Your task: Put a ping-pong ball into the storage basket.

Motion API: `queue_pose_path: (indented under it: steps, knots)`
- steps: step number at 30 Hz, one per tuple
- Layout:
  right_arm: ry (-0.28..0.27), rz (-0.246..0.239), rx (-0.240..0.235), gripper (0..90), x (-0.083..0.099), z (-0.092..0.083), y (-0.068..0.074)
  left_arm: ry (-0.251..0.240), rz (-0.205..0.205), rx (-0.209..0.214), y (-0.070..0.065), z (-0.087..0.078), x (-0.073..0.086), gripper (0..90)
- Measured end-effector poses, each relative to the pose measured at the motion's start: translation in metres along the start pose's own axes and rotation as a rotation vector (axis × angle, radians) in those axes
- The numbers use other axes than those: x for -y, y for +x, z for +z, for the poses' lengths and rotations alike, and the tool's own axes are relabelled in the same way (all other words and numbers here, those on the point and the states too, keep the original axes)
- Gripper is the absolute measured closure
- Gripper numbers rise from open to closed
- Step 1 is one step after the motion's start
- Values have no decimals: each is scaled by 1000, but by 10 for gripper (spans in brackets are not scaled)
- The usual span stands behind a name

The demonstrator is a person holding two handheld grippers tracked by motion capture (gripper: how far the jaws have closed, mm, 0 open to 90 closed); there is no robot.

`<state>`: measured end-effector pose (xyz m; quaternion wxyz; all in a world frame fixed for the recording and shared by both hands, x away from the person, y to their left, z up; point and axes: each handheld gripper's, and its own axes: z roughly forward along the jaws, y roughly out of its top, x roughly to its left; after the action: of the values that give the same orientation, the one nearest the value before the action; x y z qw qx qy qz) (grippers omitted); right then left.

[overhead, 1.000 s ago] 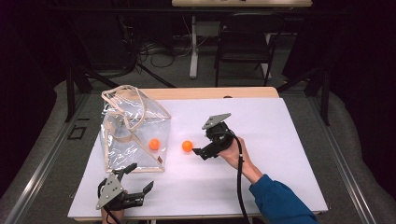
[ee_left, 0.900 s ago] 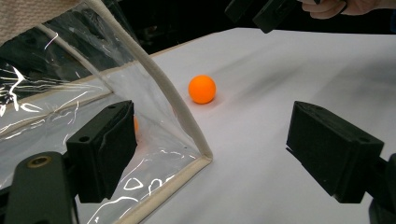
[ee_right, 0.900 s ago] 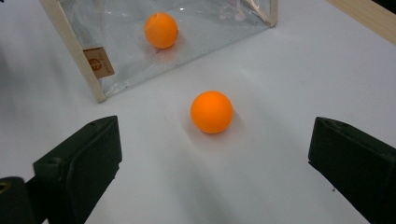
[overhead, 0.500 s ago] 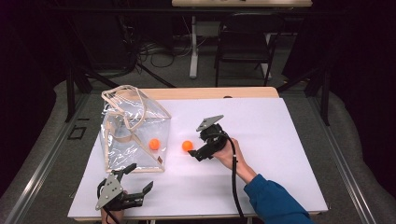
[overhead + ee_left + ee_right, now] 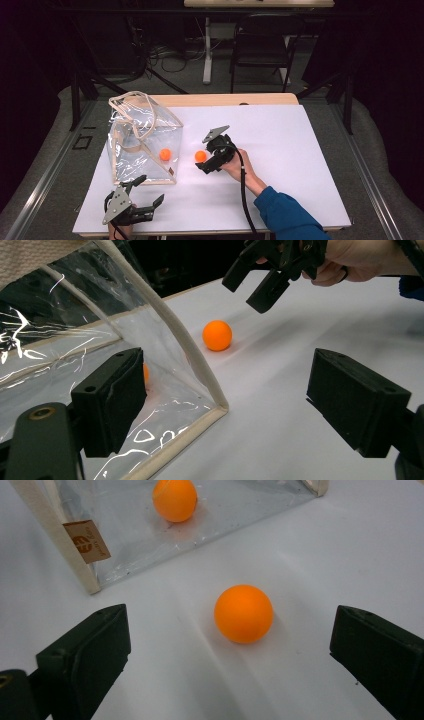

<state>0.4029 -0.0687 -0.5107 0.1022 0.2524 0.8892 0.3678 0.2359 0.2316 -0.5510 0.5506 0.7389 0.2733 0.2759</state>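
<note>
The right gripper view puts an orange ball (image 5: 243, 613) on the white table (image 5: 300, 555) at mid-frame, between the two black jaws, which stand wide apart at the lower corners and touch nothing. Judging from that, the likely slip is at the close: the ball is round and looks light, so a jaw that meets it off-centre could knock it rolling across the smooth table, perhaps against the clear bag (image 5: 125, 535) just beyond it at the top of the frame. This view also shows a second ball (image 5: 174, 499) inside the bag and a small brown label (image 5: 86, 541) on its corner seam, too small to make out from above. The high view gives the layout instead: the right gripper (image 5: 207, 162) sits at centre beside the loose ball, while the left gripper (image 5: 145, 197) rests near the bottom edge below the bag, jaws spread and empty. The left gripper view, from low down, shows the right gripper's jaws poised above the loose ball, clear of it.
</note>
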Motion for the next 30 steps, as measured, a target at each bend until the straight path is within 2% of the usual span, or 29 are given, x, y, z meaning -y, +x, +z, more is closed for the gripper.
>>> queue_pose_path:
  steps: [14, 25, 30]
  knots:
    - [21, 15, 14, 35, 1, 19, -7, -1, 1, 1, 0, 0, 0, 158]
    - [47, 26, 29, 4, -1, 32, -11, 1, -6, 2, 0, 1, 0, 158]
    - [51, 29, 29, 39, -1, 37, -12, 2, -4, 3, 1, 1, 0, 158]
